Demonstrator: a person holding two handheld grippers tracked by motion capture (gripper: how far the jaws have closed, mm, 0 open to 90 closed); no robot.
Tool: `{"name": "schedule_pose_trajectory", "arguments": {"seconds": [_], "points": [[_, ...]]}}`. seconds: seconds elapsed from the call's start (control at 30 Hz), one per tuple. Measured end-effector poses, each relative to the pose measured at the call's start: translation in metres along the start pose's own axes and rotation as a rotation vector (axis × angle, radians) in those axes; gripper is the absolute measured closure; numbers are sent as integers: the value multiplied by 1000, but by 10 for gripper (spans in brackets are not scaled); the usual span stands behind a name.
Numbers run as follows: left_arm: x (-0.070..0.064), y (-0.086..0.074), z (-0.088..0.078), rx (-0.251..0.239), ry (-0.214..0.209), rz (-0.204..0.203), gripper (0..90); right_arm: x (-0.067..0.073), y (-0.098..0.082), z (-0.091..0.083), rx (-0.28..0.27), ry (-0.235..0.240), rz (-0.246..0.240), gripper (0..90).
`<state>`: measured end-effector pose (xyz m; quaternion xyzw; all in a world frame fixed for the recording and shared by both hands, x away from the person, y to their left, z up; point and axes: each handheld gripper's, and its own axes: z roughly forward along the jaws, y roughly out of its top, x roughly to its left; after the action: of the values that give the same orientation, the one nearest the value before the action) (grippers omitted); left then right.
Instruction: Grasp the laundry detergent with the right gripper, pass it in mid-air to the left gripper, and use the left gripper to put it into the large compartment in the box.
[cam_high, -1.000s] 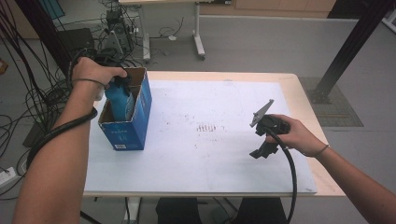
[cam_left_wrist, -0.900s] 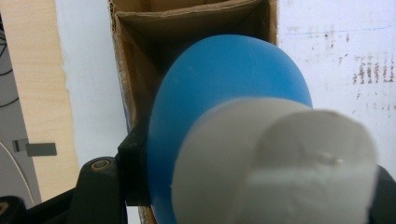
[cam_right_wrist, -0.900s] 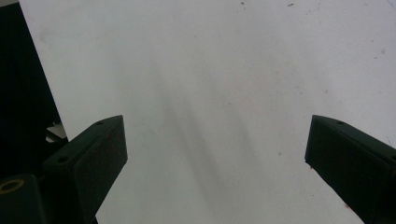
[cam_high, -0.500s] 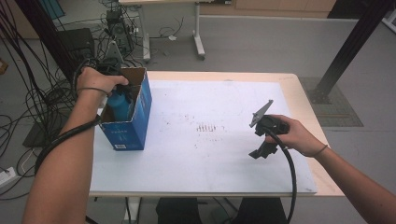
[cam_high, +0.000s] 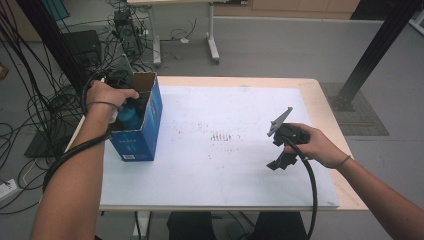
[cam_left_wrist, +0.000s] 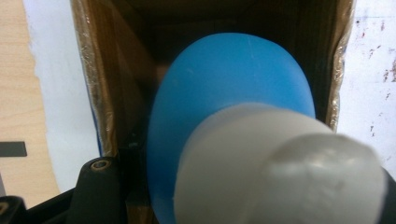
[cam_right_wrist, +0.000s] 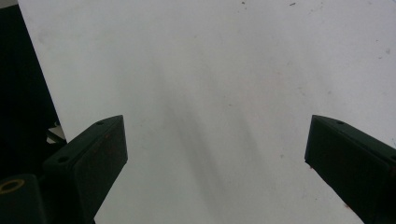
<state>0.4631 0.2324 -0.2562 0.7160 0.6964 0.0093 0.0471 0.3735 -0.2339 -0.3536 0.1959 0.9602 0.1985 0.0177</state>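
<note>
A blue cardboard box stands open at the left part of the table, on the white sheet that covers most of the tabletop. The left hand is over the open top of the box and holds the left gripper down into it. The gripper carries a blue bottle with a pale grey cap, and the bottle is partly inside the box.

In the left gripper view the blue bottle is very near to the camera, with its cap out of focus in front. Around it are the brown inner walls of the cardboard box. One black jaw is visible at the lower left, just beside the bottle, and the other is mostly hidden behind the cap. The jaws appear clamped on the bottle.

The right hand rests at the right part of the table and holds the right gripper above the white sheet, with the grey three-cornered plate pointing up and a black cable going down toward the near edge. In the right gripper view, the right gripper has its two black jaws wide apart with nothing between them, over the bare white sheet. Small dark marks are on the sheet near the middle of the table
</note>
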Motion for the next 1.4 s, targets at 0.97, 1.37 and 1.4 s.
{"name": "schedule_pose_trajectory", "arguments": {"seconds": [0.97,1.37,1.4], "points": [[3,-4,16,18,0,-9,370,1,4,5,4,10,-7,55],[2,-4,17,27,-1,-7,370,3,5,5,5,9,-6,56],[2,-4,17,27,-1,-7,370,3,5,5,5,9,-6,56]]}}
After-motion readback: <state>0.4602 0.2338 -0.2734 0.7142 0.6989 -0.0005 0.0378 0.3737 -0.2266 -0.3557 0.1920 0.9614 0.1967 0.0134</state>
